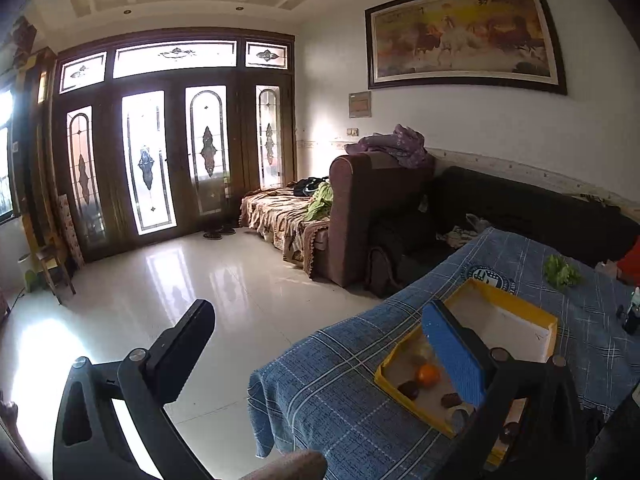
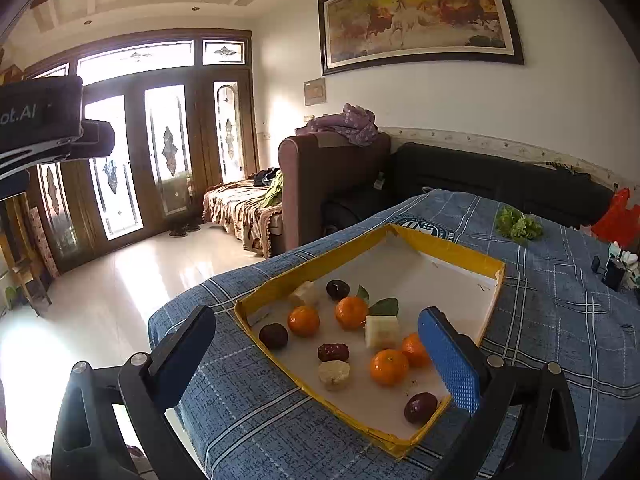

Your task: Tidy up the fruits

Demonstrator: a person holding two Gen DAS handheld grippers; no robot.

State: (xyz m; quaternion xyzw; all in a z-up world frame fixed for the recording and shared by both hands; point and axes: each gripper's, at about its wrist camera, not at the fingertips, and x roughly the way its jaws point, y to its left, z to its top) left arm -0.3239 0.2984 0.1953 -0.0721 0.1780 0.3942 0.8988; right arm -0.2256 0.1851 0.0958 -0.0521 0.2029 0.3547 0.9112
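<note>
A shallow yellow-rimmed box [image 2: 440, 244] with a white floor lies on the blue plaid tablecloth [image 2: 560, 340]. In it are several oranges [image 2: 303, 321], several dark red dates [image 2: 273, 335], three pale chunks [image 2: 382, 331] and two green leaves [image 2: 384, 306]. My right gripper [image 2: 318, 354] hovers open over the box's near end, with nothing between its fingers. My left gripper [image 1: 320, 348] is open and empty, out past the table's left corner. Its blue-padded finger [image 1: 452, 352] hides part of the box [image 1: 504, 300], where one orange [image 1: 428, 375] and some dates [image 1: 409, 389] show.
A bunch of lettuce [image 2: 518, 225] lies on the cloth beyond the box. Small dark items [image 2: 614, 270] and a red bag [image 2: 618, 216] sit at the table's right. Sofas [image 2: 332, 176] stand behind the table, and glossy tiled floor [image 2: 140, 280] stretches left toward glass doors.
</note>
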